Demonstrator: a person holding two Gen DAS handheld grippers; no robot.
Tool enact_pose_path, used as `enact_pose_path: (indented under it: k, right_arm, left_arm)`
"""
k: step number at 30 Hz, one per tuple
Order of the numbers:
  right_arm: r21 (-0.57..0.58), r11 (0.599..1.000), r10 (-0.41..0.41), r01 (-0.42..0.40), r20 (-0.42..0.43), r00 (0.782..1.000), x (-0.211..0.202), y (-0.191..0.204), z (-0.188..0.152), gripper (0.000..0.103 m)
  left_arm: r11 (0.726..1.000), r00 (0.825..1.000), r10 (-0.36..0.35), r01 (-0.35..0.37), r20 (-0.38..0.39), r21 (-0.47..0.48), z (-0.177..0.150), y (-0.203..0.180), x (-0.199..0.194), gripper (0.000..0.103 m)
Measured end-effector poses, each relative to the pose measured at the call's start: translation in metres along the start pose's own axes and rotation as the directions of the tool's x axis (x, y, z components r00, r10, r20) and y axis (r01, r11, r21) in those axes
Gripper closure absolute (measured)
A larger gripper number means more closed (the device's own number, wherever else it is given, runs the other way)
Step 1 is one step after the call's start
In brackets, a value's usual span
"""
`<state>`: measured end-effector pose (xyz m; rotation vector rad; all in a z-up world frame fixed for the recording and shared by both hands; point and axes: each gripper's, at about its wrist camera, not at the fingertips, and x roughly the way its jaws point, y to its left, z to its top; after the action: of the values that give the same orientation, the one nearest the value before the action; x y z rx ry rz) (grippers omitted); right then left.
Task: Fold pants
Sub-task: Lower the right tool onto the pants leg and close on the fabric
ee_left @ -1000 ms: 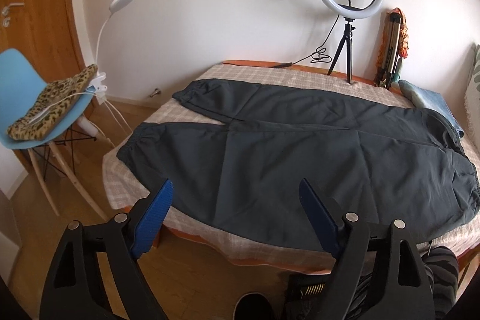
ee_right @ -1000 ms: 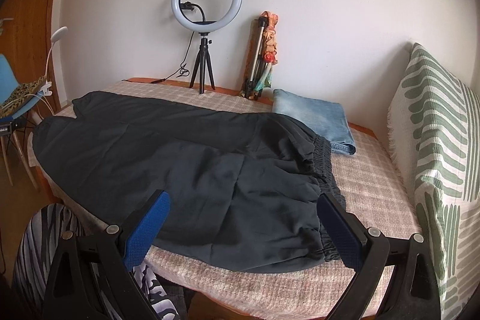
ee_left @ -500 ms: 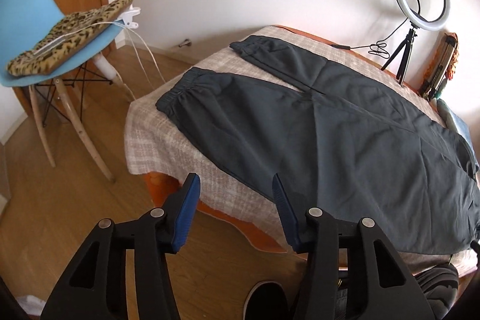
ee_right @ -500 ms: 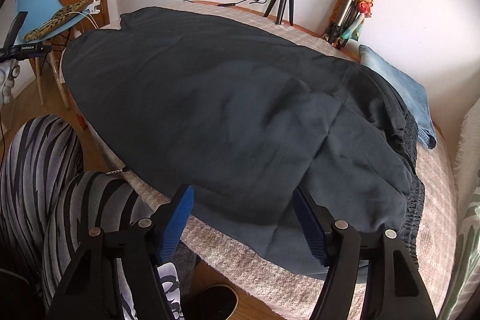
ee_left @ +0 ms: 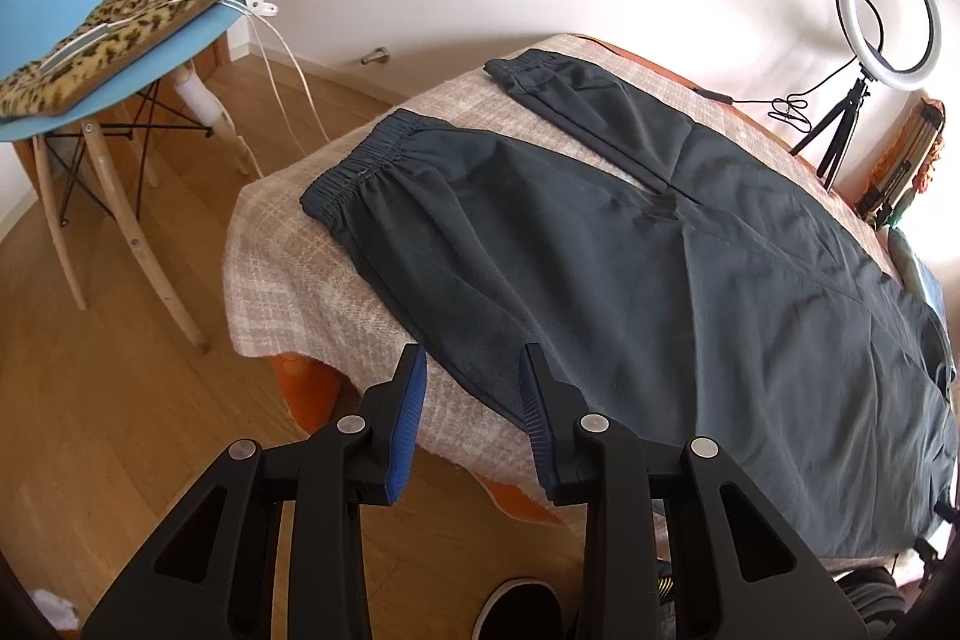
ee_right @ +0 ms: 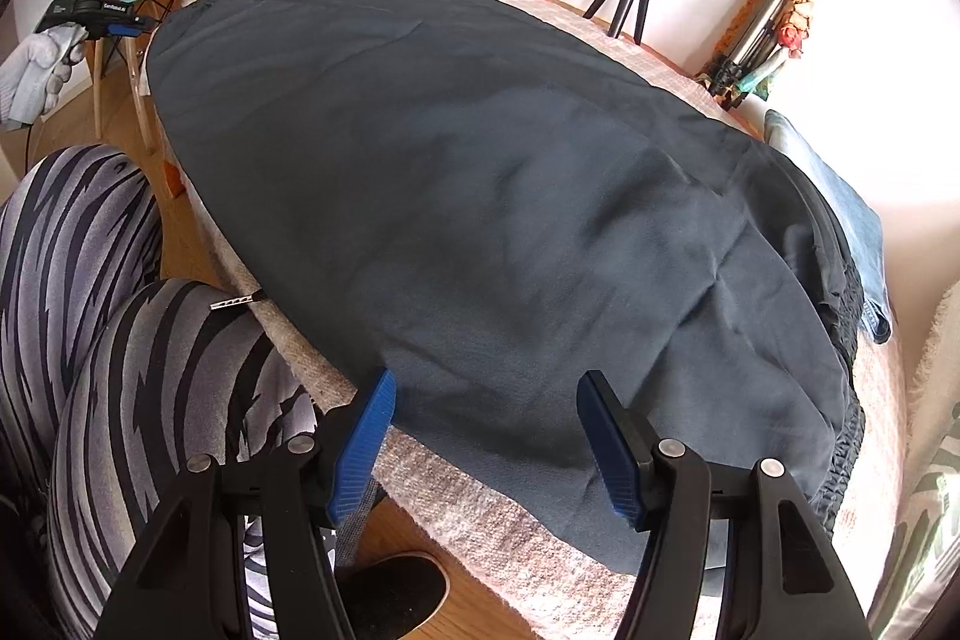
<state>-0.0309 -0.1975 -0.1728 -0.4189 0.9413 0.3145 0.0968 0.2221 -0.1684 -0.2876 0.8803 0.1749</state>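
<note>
- Both claws have dropped toward the near hem of the pants point(ee_left: 690, 280), spread flat on the tabletop point(ee_left: 288, 268)
- left claw point(ee_left: 471, 388) and right claw point(ee_right: 483, 412) are closing, seemingly gripping nothing yet; pinching the checked cloth point(ee_right: 480, 532) underneath would drag it along

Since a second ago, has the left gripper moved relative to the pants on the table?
Yes. The left gripper has dropped toward the near edge of the pants and swung toward the cuff end; the ring light now sits far off to the side. Its jaws are closing, nothing pinched yet.

Dark grey pants point(ee_left: 690, 292), beige checked cloth point(ee_left: 300, 268), blue-padded tongs point(ee_left: 471, 382)
</note>
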Motion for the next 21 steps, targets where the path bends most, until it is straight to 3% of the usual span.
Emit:
enact_pose_path:
  k: [5,8,10,11,12,18,21]
  right_arm:
    - [-0.063,0.998,0.027,-0.028,-0.005,1.0,-0.001,0.009,0.001,0.038]
    - [-0.108,0.994,-0.007,0.005,-0.022,1.0,0.005,0.018,0.002,0.041]
    - [-0.109,0.994,0.001,-0.003,-0.018,1.0,0.007,0.019,0.005,0.052]
    - [-0.106,0.994,0.012,-0.014,-0.022,1.0,0.007,0.019,0.007,0.067]
    - [-0.103,0.994,0.022,-0.024,-0.029,0.999,0.008,0.019,0.009,0.074]
    - [-0.121,0.989,-0.085,0.088,0.031,0.996,0.0,0.025,0.022,0.092]
    - [-0.132,0.982,-0.13,0.136,0.059,0.99,-0.005,0.024,0.032,0.096]
  left_arm:
    - [1.0,1.0,0.006,-0.006,0.003,0.024,0.002,-0.004,0.001,0.073]
    - [1.0,1.0,0.012,-0.012,0.003,0.015,0.003,0.001,0.001,0.073]
    - [1.0,1.0,0.01,-0.01,0.002,-0.002,0.004,0.007,0.001,0.073]
    - [1.0,1.0,0.008,-0.008,0.001,-0.009,0.004,0.009,0.0,0.073]
    - [1.0,1.0,0.007,-0.007,-0.002,-0.012,0.005,0.012,0.0,0.073]
    - [0.999,1.0,0.018,-0.018,0.003,-0.028,0.011,0.027,0.004,0.073]
    - [0.999,1.0,0.012,-0.012,-0.002,-0.052,0.017,0.033,0.011,0.061]
